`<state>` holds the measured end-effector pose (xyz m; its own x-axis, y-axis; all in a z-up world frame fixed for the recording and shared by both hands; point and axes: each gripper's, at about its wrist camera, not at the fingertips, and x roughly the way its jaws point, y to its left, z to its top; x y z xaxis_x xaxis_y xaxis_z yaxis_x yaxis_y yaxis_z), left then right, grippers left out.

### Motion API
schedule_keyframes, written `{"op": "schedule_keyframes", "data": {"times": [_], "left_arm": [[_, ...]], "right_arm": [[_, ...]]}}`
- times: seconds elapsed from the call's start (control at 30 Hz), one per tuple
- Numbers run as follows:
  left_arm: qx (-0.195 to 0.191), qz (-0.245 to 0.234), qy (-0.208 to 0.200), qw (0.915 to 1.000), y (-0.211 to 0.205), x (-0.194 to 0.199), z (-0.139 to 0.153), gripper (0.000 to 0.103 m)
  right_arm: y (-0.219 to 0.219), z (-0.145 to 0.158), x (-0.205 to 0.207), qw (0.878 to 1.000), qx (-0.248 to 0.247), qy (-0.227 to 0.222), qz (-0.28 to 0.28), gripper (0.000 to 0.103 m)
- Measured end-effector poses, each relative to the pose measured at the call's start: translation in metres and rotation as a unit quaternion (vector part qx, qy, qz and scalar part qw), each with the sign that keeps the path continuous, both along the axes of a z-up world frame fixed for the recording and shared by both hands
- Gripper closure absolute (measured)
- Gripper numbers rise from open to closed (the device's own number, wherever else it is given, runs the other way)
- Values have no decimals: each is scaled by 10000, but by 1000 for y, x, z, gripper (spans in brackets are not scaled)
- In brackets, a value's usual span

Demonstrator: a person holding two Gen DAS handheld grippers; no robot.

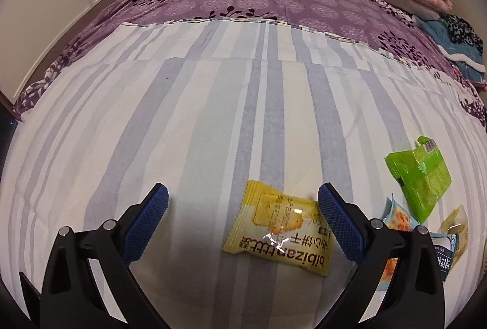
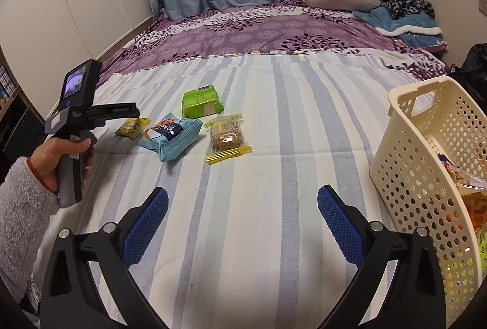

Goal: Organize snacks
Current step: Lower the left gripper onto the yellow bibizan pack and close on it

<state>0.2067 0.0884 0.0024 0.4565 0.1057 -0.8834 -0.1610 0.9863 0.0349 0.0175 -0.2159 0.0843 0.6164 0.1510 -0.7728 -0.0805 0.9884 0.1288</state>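
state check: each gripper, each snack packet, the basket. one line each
left gripper: jaws open around the yellow packet, not closed on it
right gripper: jaws open, holding nothing
yellow biscuit packet: sealed, flat on the bed
green packet: lying on the bed
blue packet: sealed, lying on the bed
clear packet: sealed, flat on the bed
basket: tilted, some snacks already inside

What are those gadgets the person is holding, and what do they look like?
Each is a handheld gripper: black arms with silver pivot pins, ending in two blue textured pads. The right wrist view shows the left gripper from the side: a dark pistol-style handle, a red-and-white label, and a small lit screen on its back. The left hand holding it comes out of a fuzzy grey sleeve with an orange cuff.
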Motion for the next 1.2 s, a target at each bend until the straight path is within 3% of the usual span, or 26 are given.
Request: {"op": "schedule_keyframes", "data": {"times": [0.17,0.7,1.03,1.2], "left_arm": [[229,-63,151,9996,-5,6,-3,3],[-195,290,206,9992,32,-64,2,3],[-405,369,53,9985,30,-73,-3,3],[-150,193,-67,9997,26,-80,-3,25]], "right_arm": [[5,2,-4,10000,-33,-55,70,5],[12,4,-5,9996,105,-100,249,5],[13,4,-5,9996,98,-100,258,5],[19,2,3,9993,33,-133,359,5]]}}
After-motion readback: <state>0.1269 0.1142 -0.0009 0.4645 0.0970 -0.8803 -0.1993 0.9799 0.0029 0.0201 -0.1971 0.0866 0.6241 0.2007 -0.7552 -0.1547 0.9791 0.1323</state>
